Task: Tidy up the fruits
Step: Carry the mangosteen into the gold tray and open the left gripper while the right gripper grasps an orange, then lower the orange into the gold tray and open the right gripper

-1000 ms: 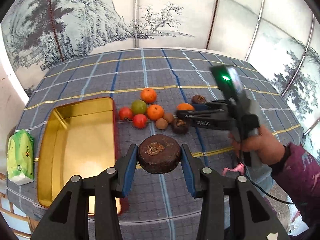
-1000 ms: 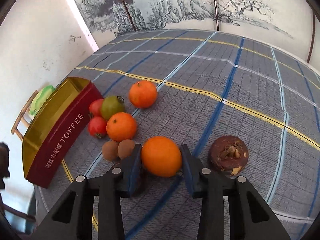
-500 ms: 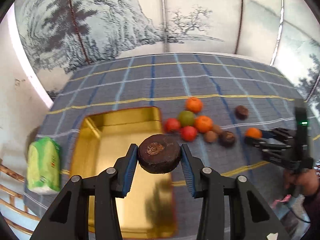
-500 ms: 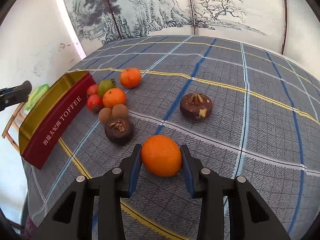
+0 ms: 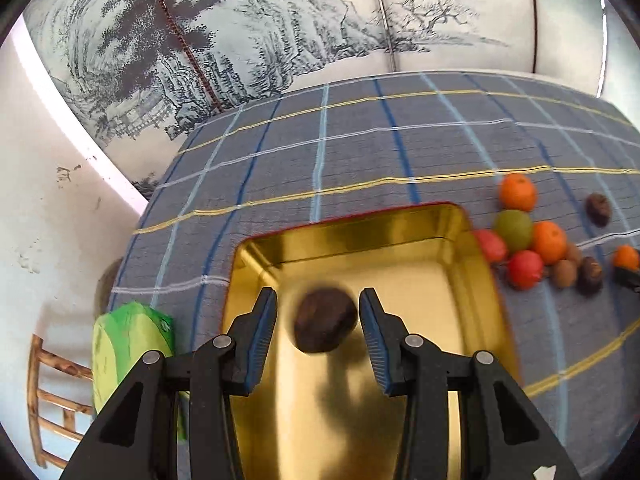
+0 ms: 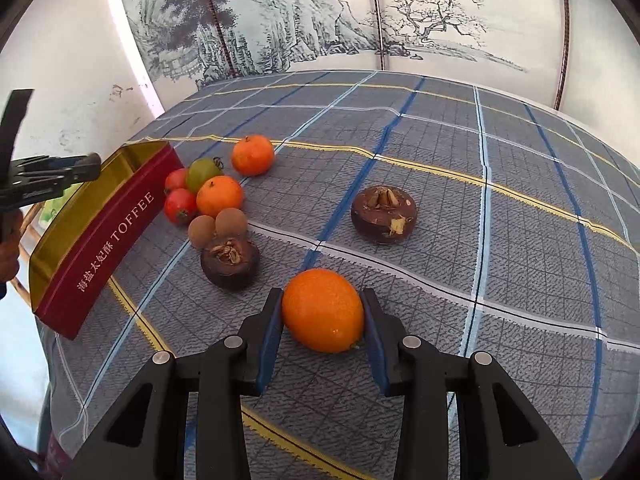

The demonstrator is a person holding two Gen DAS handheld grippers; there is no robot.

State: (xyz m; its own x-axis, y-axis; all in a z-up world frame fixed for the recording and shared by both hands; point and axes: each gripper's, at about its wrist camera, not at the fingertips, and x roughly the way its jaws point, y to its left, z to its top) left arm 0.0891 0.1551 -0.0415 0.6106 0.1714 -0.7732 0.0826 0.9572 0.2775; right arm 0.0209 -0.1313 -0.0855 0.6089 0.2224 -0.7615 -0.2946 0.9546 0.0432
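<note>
My left gripper [image 5: 318, 320] is open above the gold toffee tin [image 5: 472, 280]. A dark brown mangosteen [image 5: 325, 326], blurred, sits between the fingers with gaps on both sides, free of the pads. My right gripper [image 6: 323, 318] is shut on an orange [image 6: 323, 310] just above the cloth. On the table lie two mangosteens [image 6: 229, 262] [image 6: 383, 215], two tangerines [image 6: 253, 155] [image 6: 219, 196], a green fruit [image 6: 203, 173], red tomatoes [image 6: 180, 206] and two small brown fruits [image 6: 216, 227]. The left gripper also shows at the left of the right wrist view [image 6: 94, 166].
The tin's red side [image 6: 112, 236] reads TOFFEE. A green packet [image 5: 128, 344] lies left of the tin at the table edge, with a wooden chair [image 5: 52, 396] below. A painted screen [image 6: 360, 20] stands behind the checked blue tablecloth [image 6: 500, 160].
My left gripper moved left over the tin and opened; the mangosteen has left its pads and is dropping. My right gripper pulled back with the orange still held.
</note>
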